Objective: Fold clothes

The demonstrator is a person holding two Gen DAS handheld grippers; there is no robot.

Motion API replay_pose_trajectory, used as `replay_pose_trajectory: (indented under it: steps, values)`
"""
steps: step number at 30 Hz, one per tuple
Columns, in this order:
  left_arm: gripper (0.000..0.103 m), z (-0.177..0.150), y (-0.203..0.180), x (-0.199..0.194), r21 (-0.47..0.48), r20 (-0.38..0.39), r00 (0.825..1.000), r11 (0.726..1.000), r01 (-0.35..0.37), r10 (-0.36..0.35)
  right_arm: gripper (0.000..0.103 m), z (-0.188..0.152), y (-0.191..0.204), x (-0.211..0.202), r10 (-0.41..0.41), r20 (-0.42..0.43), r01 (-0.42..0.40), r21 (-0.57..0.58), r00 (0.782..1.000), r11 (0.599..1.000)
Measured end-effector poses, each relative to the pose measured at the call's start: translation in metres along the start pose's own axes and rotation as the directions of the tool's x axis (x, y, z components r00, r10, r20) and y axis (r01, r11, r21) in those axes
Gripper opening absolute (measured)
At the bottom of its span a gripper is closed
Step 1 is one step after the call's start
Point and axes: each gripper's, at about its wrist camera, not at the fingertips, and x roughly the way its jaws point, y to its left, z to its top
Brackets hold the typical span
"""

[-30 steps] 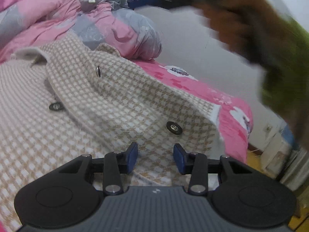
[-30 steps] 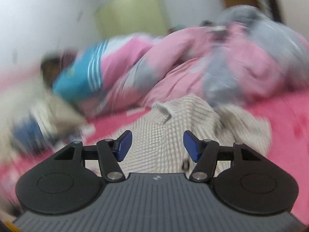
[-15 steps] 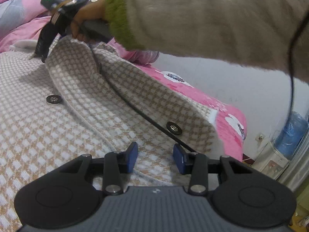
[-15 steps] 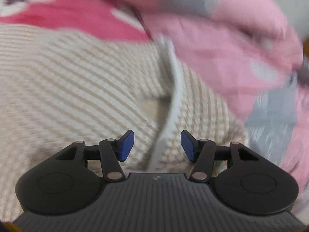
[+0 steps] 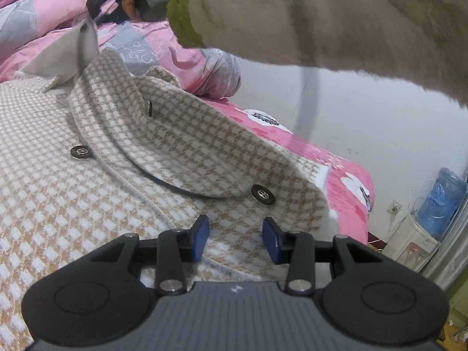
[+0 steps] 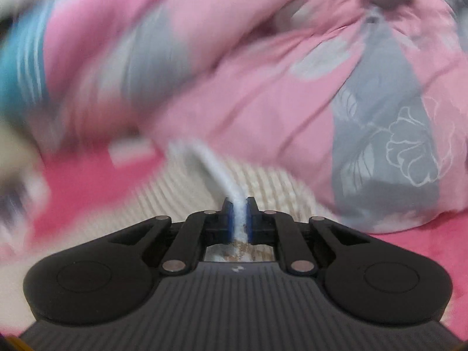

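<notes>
Left wrist view: three buttons (image 5: pixel 263 194) on one checked jacket (image 5: pixel 181 143); left gripper (image 5: pixel 235 239) gapes, right gripper (image 6: pixel 239 216) pinches its edge.

Woven checked coat (image 5: pixel 175 146), glossy metal buttons (image 5: pixel 263 194), fuzzy sleeve (image 5: pixel 336 14)

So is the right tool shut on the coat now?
Yes, shut: the right tool pinches the white edge of the coat.

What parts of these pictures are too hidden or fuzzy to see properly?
- Left wrist view: the fuzzy beige sleeve with a green cuff covers the top, hiding the wall behind.
- Left wrist view: the right hand-held gripper is blurred at the beige checked button coat's white collar.
- Right wrist view: motion blur smears the pink and grey floral quilt.
- Right wrist view: most of the coat is out of frame.
</notes>
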Motion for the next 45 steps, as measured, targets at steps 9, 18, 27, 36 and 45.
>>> replay_pose_trajectory:
  steps: [9, 18, 27, 36, 45]
  values:
    - [0.041, 0.005, 0.002, 0.007, 0.003, 0.007, 1.0, 1.0, -0.002, 0.002, 0.006, 0.035, -0.012, 0.048, 0.204, 0.105, -0.226, 0.29, 0.973, 0.93]
    - [0.041, 0.004, 0.001, 0.003, 0.0, 0.011, 1.0, 1.0, 0.003, -0.003, 0.002, 0.032, -0.006, 0.135, 0.117, 0.067, -0.131, 0.273, 0.991, 0.953]
    - [0.049, 0.008, 0.013, -0.001, -0.059, 0.031, 0.997, 0.995, 0.078, -0.076, 0.019, 0.047, 0.0, 0.088, 0.073, 0.088, -0.086, 0.146, 0.993, 0.985]
    - [0.057, 0.011, 0.024, -0.006, -0.095, 0.068, 0.988, 0.985, 0.147, -0.141, 0.026, 0.037, -0.049, -0.201, -0.069, 0.363, 0.075, -0.001, 0.929, 0.997]
    - [0.058, 0.02, 0.018, -0.021, -0.09, 0.061, 0.993, 0.991, 0.103, -0.097, 0.029, -0.079, -0.046, -0.353, -0.16, 0.413, 0.25, -0.173, 0.896, 0.953]
